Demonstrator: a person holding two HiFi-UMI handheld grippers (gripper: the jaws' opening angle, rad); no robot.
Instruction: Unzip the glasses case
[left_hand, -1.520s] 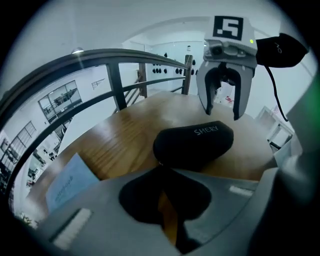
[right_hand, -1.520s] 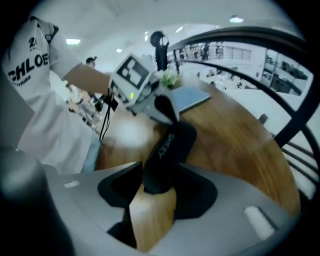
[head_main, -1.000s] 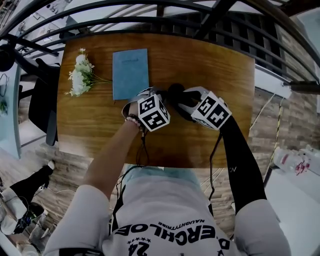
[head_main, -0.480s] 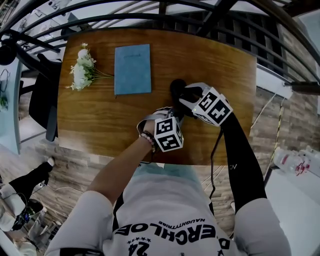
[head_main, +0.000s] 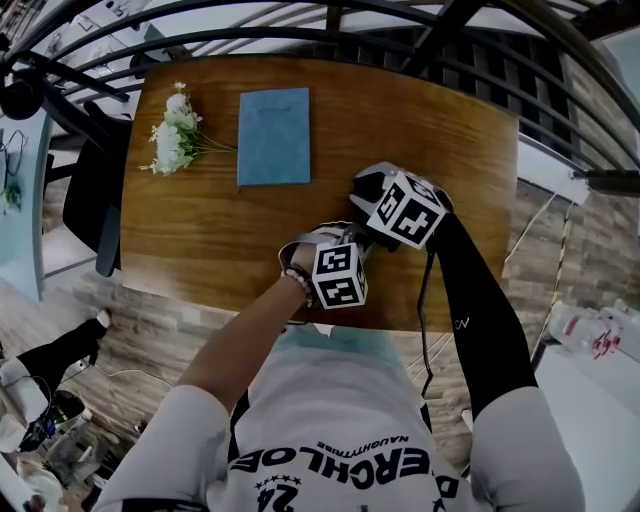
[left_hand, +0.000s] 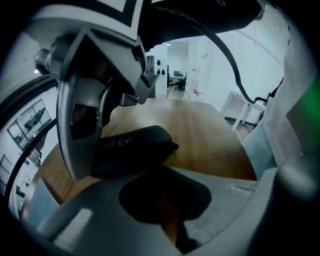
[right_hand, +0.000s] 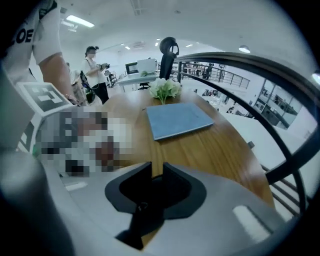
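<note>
White "SHERY" on the side of the black glasses case (left_hand: 132, 150), start hidden behind a jaw. The person's T-shirt (head_main: 330, 440) has print upside down in the head view: "NAUGHTYTRIBE", large "ERCHLOE" with its start cut off, and "24". The right gripper view catches "OE" of it. The small mark on the black sleeve is unreadable.

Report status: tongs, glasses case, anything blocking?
Left gripper: tongs together, empty, just short of glasses case. Right gripper: over case's end, tongs just been closing, narrow gap, nothing visibly pinched. Case shut, flat on table; notebook, flowers well clear.
</note>
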